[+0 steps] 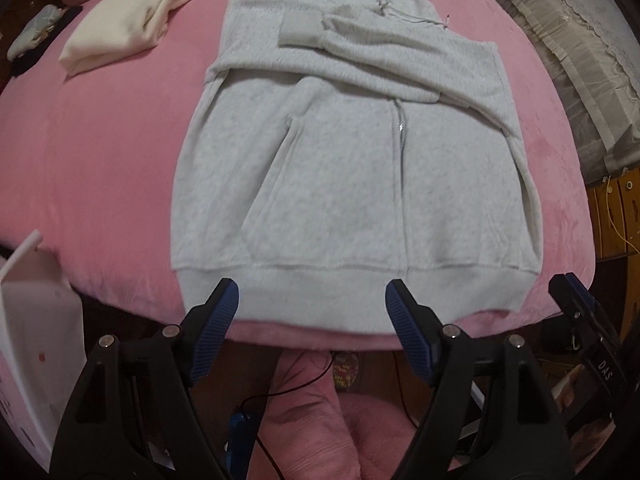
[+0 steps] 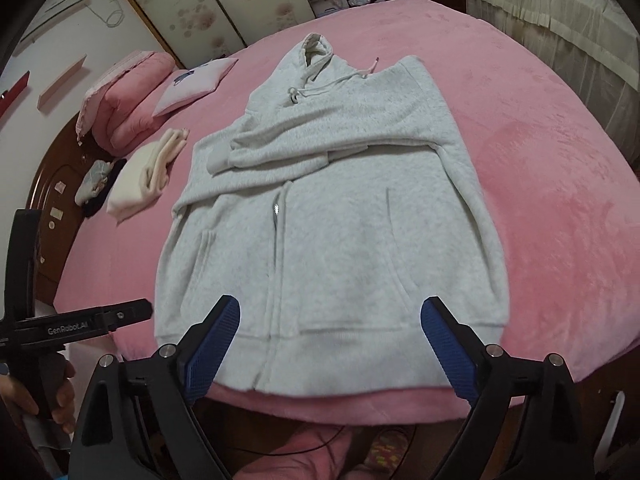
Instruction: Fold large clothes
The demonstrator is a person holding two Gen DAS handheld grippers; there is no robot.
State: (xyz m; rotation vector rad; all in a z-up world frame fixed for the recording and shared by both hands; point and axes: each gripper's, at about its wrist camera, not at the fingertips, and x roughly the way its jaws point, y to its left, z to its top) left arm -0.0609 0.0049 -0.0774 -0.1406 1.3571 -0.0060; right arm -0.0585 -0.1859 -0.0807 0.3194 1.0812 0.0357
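Pink bedspread (image 2: 540, 208) carries the grey hoodie (image 2: 332, 232), laid flat, zip up, both sleeves crossed over the chest, hem at the near edge. Left gripper (image 1: 312, 312) and right gripper (image 2: 330, 332) hover above the hem, jaws wide and empty. Pinching both hem corners evenly should let the fold rise square toward the hood.

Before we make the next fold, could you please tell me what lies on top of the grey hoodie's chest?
Both sleeves lie folded across the chest of the grey hoodie, with the drawstrings above them. The upper zipper beneath is covered.
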